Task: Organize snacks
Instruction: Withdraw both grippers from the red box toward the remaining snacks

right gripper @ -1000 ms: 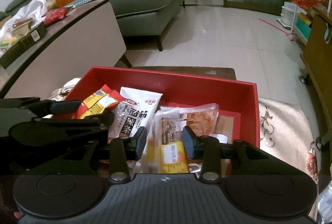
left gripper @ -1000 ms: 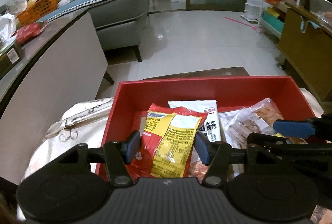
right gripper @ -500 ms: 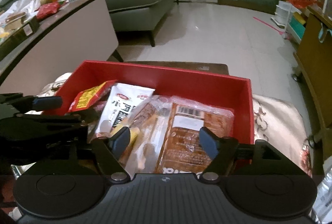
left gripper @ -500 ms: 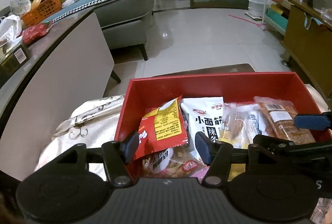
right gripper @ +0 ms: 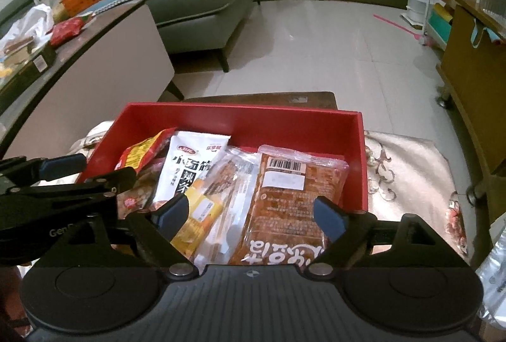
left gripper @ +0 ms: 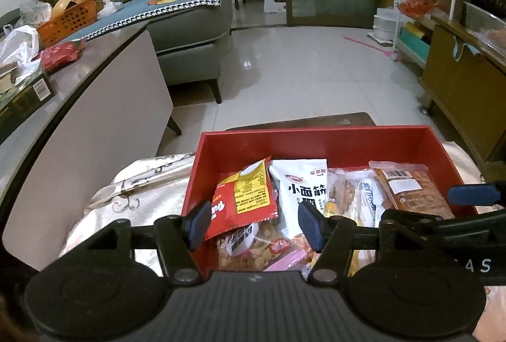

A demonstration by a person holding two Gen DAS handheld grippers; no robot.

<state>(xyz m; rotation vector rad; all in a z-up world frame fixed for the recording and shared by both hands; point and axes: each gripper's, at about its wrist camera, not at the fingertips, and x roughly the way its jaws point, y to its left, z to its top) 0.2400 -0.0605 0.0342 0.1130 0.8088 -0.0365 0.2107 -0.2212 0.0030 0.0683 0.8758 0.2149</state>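
Observation:
A red box point(left gripper: 316, 141) point(right gripper: 240, 117) on the cloth-covered table holds several snack packets. From the left lie a red-and-yellow packet point(left gripper: 245, 199) point(right gripper: 142, 152), a white packet with black characters point(left gripper: 303, 187) point(right gripper: 189, 164), a clear wrapped bar point(left gripper: 351, 193) point(right gripper: 227, 183) and a brown packet with a barcode point(left gripper: 411, 190) point(right gripper: 294, 196). My left gripper point(left gripper: 254, 226) is open and empty above the box's near left. My right gripper point(right gripper: 251, 215) is wide open and empty above the brown packet.
A grey counter point(left gripper: 79, 82) with clutter and an orange basket point(left gripper: 68, 17) runs along the left. A grey sofa point(left gripper: 189, 22) stands beyond it. A wooden cabinet point(left gripper: 465, 95) is on the right. A patterned cloth point(right gripper: 408, 164) covers the table around the box.
Both grippers have drawn back and up from the box. The right gripper opened wide and let go of the clear wrapped bar. The red-and-yellow packet now lies lower in the box.

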